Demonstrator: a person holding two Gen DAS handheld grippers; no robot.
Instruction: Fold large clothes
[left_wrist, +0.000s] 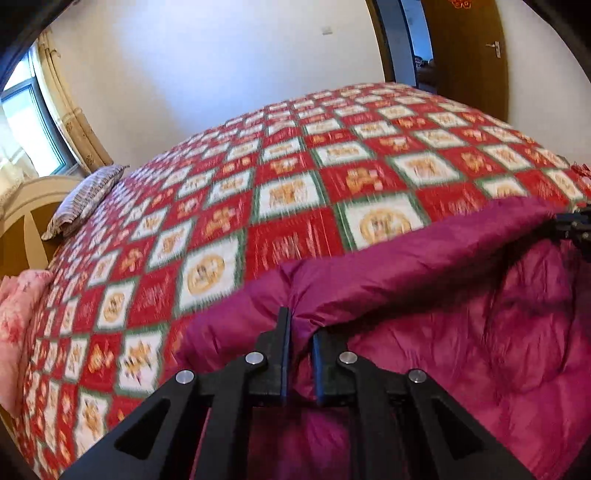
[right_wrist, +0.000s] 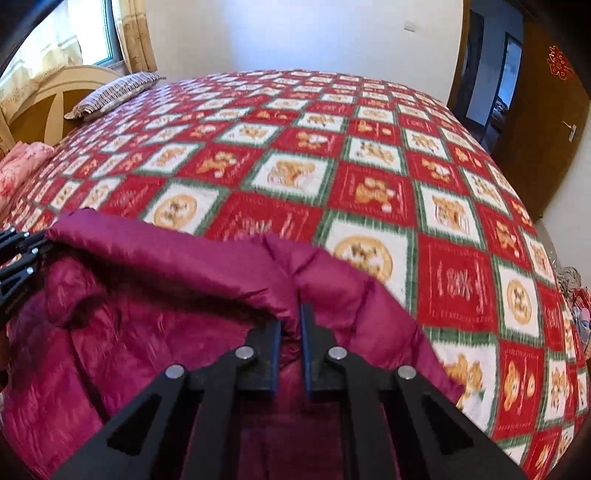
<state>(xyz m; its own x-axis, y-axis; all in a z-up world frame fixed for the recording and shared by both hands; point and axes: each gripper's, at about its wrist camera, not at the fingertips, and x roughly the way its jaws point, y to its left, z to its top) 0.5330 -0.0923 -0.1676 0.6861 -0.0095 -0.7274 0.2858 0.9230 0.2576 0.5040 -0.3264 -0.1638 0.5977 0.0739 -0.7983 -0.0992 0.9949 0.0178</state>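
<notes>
both grippers, left gripper (left_wrist: 300, 334) and right gripper (right_wrist: 290, 325), jaws pinching folded edge of shiny magenta padded garment (right_wrist: 155, 314), lifted over red-and-white checked bedspread (right_wrist: 332, 177).

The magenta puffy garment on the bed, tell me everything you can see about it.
The magenta quilted puffy garment looks like shiny, crinkled, padded synthetic fabric with stitched seams. It lies bunched on the red, white and green patchwork bedspread at the near side of the bed. Its upper edge is lifted into a rolled ridge, pinched at two spots: the left gripper and the right gripper each have their jaws closed on a fold. No sleeves, zip or collar can be made out.
</notes>
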